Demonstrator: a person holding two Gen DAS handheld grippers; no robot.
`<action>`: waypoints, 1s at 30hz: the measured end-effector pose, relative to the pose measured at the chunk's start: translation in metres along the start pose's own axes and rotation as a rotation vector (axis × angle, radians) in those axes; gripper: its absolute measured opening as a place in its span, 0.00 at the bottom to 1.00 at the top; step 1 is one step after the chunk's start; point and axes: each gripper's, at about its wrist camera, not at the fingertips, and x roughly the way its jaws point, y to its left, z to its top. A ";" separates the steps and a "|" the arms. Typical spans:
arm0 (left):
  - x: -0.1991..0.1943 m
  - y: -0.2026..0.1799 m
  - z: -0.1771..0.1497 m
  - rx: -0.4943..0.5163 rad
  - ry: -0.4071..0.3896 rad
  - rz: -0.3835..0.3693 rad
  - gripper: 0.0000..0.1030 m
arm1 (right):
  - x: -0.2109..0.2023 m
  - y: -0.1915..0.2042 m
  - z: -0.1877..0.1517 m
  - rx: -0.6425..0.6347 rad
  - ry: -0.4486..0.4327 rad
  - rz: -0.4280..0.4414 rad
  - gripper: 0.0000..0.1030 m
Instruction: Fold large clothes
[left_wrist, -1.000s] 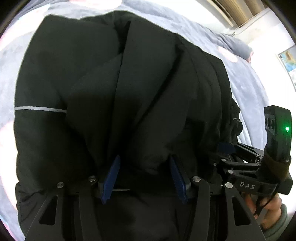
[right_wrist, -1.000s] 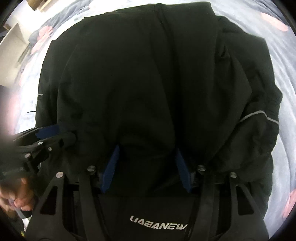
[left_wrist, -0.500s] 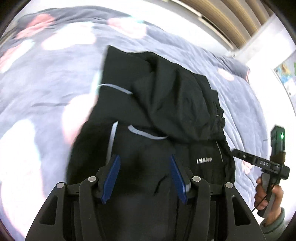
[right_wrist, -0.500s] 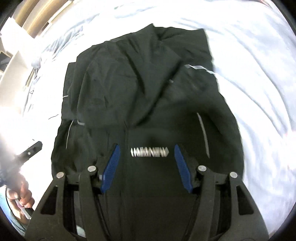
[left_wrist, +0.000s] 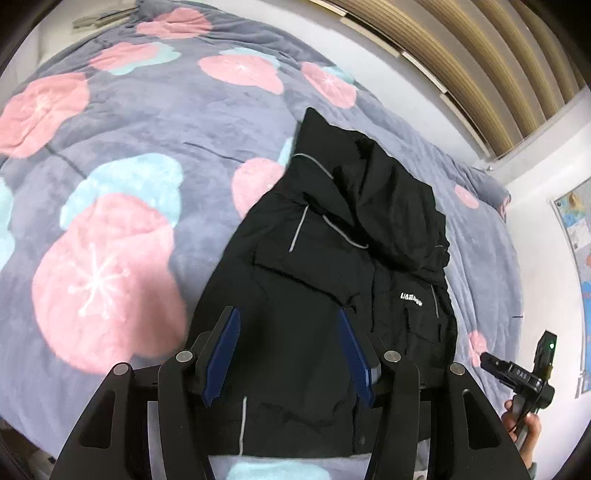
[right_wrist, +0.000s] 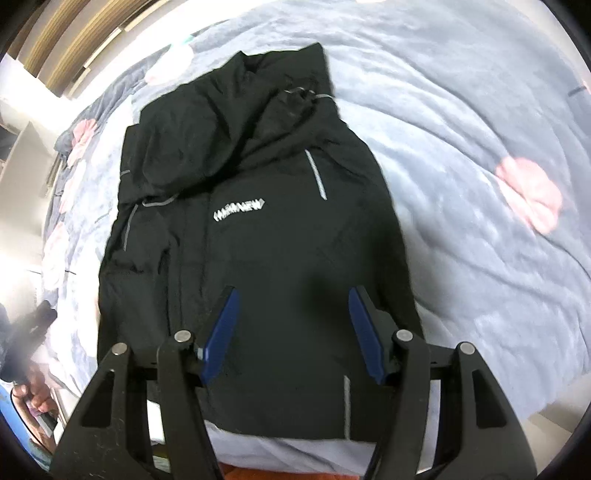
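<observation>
Black and rumpled, the jacket (left_wrist: 332, 295) lay on the grey blanket (left_wrist: 155, 122) with pink blossoms, filling the middle of both views, its white logo (right_wrist: 239, 213) facing up. The left gripper (left_wrist: 290, 354) and right gripper (right_wrist: 295, 332) hung above its hem, tongs apart, holding nothing.

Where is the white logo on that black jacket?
In the right wrist view the white logo sits on the chest of the black jacket, just below the crumpled hood.
</observation>
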 end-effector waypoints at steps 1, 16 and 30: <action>-0.002 0.002 -0.004 -0.004 0.001 0.002 0.55 | 0.000 -0.004 -0.004 0.004 0.006 -0.004 0.58; 0.032 0.047 -0.062 -0.118 0.153 0.071 0.55 | 0.022 -0.074 -0.062 0.128 0.136 -0.093 0.59; 0.062 0.099 -0.084 -0.295 0.252 0.035 0.55 | 0.052 -0.102 -0.097 0.174 0.229 -0.119 0.66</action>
